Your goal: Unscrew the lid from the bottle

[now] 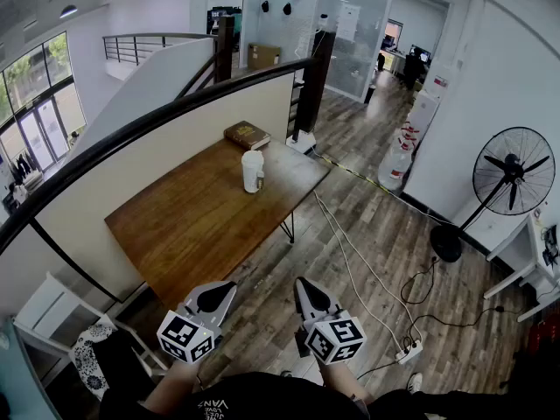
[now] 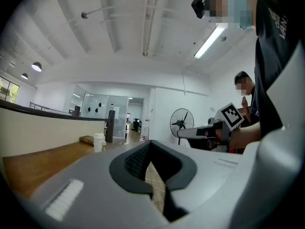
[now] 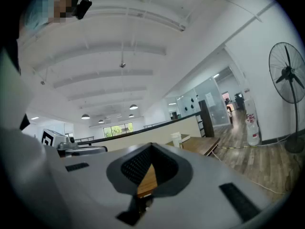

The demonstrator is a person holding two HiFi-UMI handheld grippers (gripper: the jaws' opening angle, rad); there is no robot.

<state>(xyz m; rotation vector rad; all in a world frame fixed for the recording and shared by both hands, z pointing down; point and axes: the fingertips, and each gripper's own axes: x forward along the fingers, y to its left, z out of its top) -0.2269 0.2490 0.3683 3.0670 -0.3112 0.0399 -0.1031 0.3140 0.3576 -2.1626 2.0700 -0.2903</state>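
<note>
Bottle [image 1: 252, 171] upright at the centre of the head view, on the far part of the wooden table [image 1: 175, 226], just below a book [image 1: 247, 135] in the frame. Left gripper [image 1: 217, 297] and right gripper [image 1: 311, 296] sit at lower centre, each with jaws closed together on nothing, both aimed up-frame. The bottle lies well apart from both, up-frame between their lines, and the left appears marginally nearer. Its long axis is vertical. The body is white and cylindrical, with the lid [image 1: 252, 155] on; finer detail is too small to tell.
</note>
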